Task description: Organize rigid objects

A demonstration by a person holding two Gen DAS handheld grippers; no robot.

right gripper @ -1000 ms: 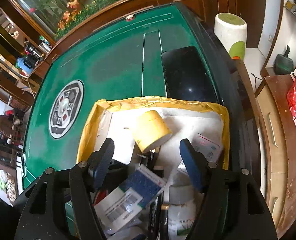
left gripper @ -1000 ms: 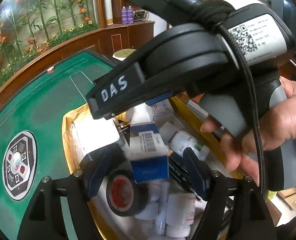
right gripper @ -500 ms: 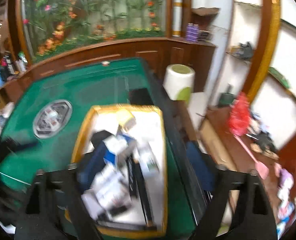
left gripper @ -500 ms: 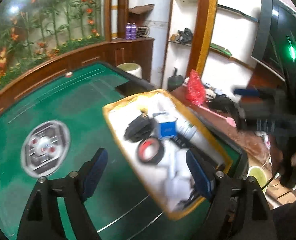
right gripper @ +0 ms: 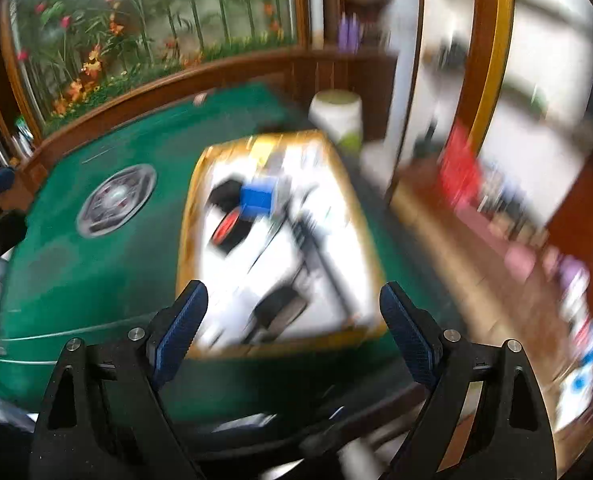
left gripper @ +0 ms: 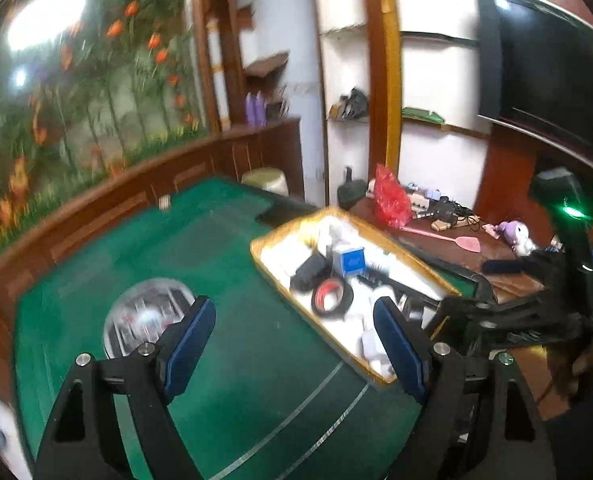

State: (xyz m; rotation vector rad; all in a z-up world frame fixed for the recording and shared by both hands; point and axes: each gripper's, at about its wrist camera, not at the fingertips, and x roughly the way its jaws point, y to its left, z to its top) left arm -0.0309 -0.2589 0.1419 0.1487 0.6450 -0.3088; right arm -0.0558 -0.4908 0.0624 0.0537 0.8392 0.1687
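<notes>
Grippers wide, nothing held, tray still full

Table (left gripper: 224,360), green felt, fills both views. Yellow-rimmed tray (left gripper: 412,258) sits at its right edge, crammed with rigid stuff. My left gripper (left gripper: 292,344) hangs above the felt, jaws apart, empty. My right gripper (right gripper: 290,326) hovers near the tray's close rim, jaws apart too, empty; that view is badly blurred. Inside the tray: black tape roll (left gripper: 331,299) with red core, looks light and stiff, best pinched across the ring wall. Blue box (left gripper: 351,261) beside it, probably cardboard, crushable, so grip on flat faces gently. Smaller white items too blurred to identify.
</notes>
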